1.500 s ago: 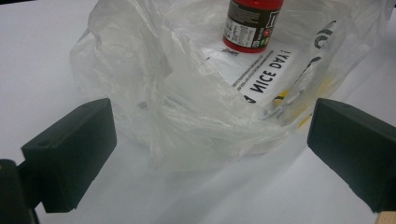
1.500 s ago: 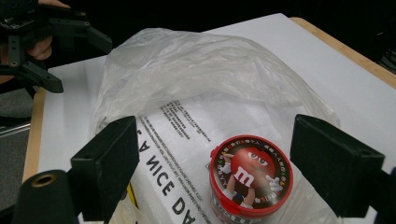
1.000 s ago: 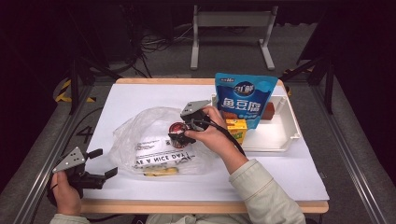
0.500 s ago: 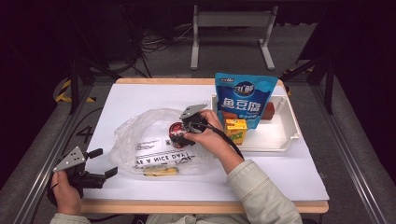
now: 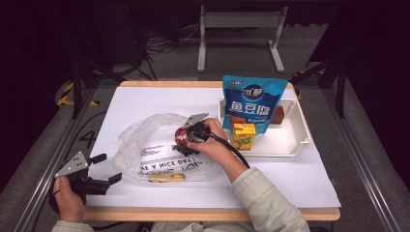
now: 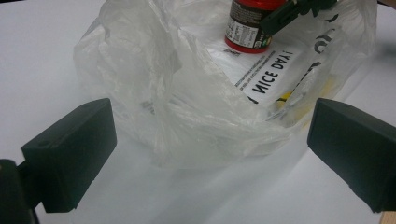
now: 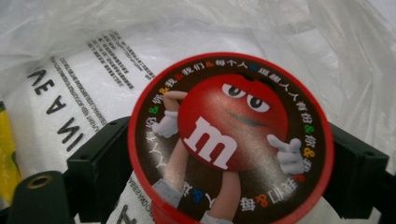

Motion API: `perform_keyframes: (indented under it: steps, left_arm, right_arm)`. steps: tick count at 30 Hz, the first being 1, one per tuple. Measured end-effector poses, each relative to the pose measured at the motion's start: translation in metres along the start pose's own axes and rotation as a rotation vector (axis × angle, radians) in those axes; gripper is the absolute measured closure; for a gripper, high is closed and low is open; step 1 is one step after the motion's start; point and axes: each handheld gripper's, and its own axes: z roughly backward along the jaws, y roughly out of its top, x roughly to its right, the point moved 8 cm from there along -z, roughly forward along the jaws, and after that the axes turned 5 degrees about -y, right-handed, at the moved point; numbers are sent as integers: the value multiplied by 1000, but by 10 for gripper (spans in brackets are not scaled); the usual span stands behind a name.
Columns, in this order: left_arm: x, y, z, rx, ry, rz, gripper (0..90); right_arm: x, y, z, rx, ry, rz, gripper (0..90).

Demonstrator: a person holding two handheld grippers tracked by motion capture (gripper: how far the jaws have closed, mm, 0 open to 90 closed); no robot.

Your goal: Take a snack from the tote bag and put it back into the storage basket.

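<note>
1. At the mouth of the clear plastic bag point(image 5: 159, 150) on the white bench point(image 5: 145, 99), I see my right hand-held gripper point(image 5: 186, 140) pinching a red-lidded candy tub point(image 7: 231, 140), jaws pressed against its sides.
2. At the bench's near left corner, my left hand-held gripper point(image 5: 104, 169) hangs with jaws spread wide, apart from the bag.
3. A white tray point(image 5: 295, 142) holding a blue pouch point(image 5: 254, 101) sits to the right.

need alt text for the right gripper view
A round red-lidded M&M's tub is clamped between the right gripper's two black jaws, its lid showing the red candy character. Behind it lies a clear plastic bag printed with black text.
</note>
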Motion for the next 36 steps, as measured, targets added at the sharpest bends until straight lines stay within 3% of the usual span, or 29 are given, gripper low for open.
perform_keyframes:
  steps: [2,10,19,36]
  left_arm:
    - [0,0,0,0,0,-1,19]
    - [0,0,0,0,0,0,19]
    - [0,1,0,3,2,0,19]
    - [0,1,0,4,0,-1,19]
  right_arm:
    - [1,-1,-2,-6,-19,13,170]
    - [0,-4,-3,-30,-18,11,257]
    - [-1,-3,-2,-33,-31,28,262]
    - [-11,29,33,26,-22,16,261]
